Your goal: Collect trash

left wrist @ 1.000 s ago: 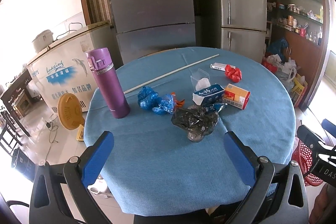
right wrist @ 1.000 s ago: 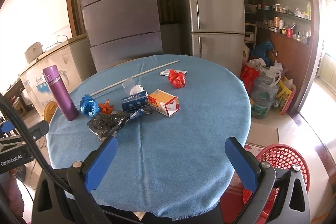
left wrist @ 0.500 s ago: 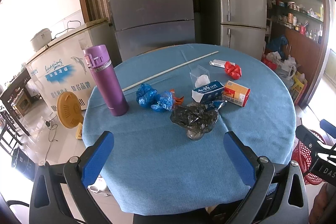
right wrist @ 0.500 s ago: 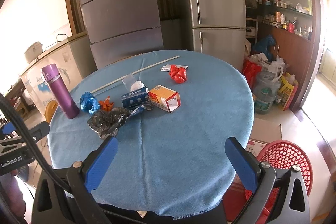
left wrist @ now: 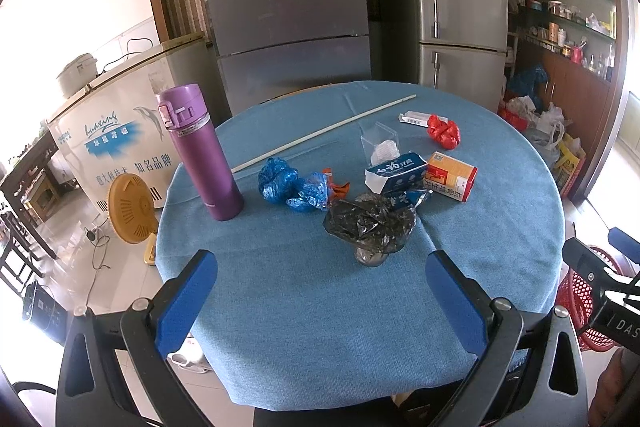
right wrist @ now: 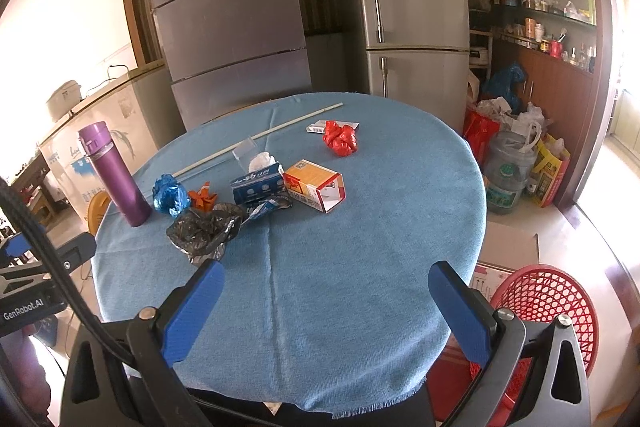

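Note:
Trash lies on a round table with a blue cloth (left wrist: pixel 320 307): a crumpled black bag (left wrist: pixel 370 221), blue wrappers (left wrist: pixel 294 185), a small orange scrap (left wrist: pixel 338 187), a blue-and-white box (left wrist: pixel 396 173), an orange box (left wrist: pixel 452 177), a clear cup with tissue (left wrist: pixel 380 145), and a red crumpled wrapper (left wrist: pixel 443 131). The same items show in the right wrist view: black bag (right wrist: pixel 204 229), orange box (right wrist: pixel 314 185), red wrapper (right wrist: pixel 340 139). My left gripper (left wrist: pixel 320 287) is open and empty above the near table edge. My right gripper (right wrist: pixel 326 295) is open and empty too.
A purple flask (left wrist: pixel 200 155) stands upright at the table's left. A long white rod (left wrist: pixel 324 131) lies across the back. A red mesh basket (right wrist: pixel 548 311) stands on the floor at the right. Fridges (right wrist: pixel 408 7), shelves and bags (right wrist: pixel 508 135) are behind.
Both grippers have drifted slightly, so the table sits a little differently in view. Nothing on the table has moved, and both grippers stay open.

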### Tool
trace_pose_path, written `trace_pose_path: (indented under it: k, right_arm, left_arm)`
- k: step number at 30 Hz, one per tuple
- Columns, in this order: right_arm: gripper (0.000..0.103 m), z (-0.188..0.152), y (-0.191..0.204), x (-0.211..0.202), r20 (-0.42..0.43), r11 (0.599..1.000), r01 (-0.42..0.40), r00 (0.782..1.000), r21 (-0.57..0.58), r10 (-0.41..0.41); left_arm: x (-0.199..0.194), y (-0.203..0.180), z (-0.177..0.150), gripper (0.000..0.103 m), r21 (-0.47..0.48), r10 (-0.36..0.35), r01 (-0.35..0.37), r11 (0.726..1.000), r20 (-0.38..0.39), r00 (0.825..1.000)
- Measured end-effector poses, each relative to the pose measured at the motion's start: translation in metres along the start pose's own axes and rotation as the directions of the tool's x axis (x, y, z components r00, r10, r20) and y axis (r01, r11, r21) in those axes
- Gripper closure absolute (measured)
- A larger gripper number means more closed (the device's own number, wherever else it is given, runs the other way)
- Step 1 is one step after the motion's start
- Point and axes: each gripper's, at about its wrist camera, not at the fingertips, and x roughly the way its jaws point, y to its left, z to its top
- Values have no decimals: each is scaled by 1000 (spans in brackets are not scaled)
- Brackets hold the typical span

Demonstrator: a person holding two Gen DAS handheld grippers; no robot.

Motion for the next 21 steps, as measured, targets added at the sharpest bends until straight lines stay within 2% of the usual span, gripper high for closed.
trace_pose_path:
  k: [14,21]
  right_arm:
    - [0,1,-7,10,-21,1000,-2,1000,27,3]
    - [0,8,-16,30,-33,1000,5,999,17,-4]
  left_arm:
    - [11,0,-2,0,-8,-14,14,1000,-32,999]
    - [36,10,1,0,-44,-43,39,998,-96,994]
